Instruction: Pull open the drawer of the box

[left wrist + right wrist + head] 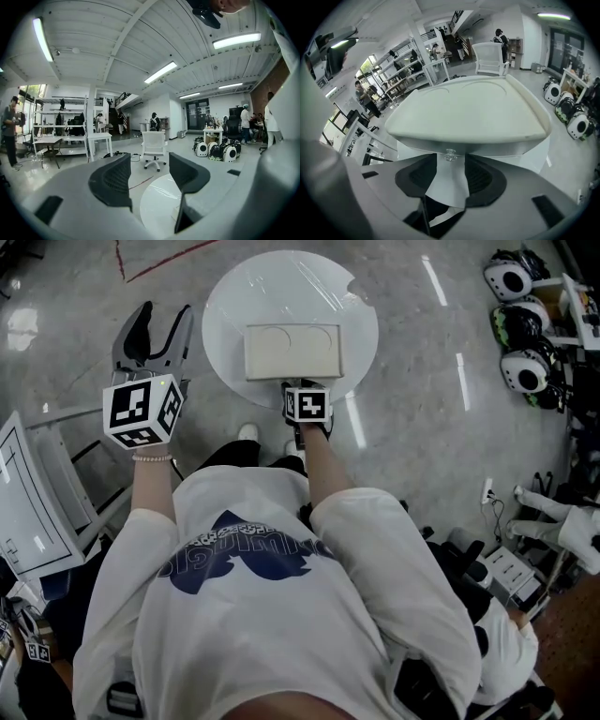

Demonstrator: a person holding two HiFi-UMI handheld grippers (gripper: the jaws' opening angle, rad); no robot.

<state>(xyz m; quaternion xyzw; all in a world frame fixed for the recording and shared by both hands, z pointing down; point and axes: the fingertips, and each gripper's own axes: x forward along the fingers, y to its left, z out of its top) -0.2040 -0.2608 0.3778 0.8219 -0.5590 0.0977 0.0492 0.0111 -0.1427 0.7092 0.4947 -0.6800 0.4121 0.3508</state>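
Observation:
A beige box (292, 351) with two round dents in its lid sits on a round white table (234, 306). My right gripper (305, 384) is at the middle of the box's near face, its jaws hidden under its marker cube in the head view. In the right gripper view the box (468, 112) fills the top. A small clear drawer knob (450, 154) sits between the tips of my right gripper (451, 161), with a thin gap on each side. My left gripper (164, 322) is raised left of the table, open and empty (150, 180).
A white framed panel (28, 493) stands at my left. Several black and white rounded machines (517, 324) lie on the floor at the right. A white office chair (153, 146) stands beyond the table, with shelves (61, 126) and people farther back.

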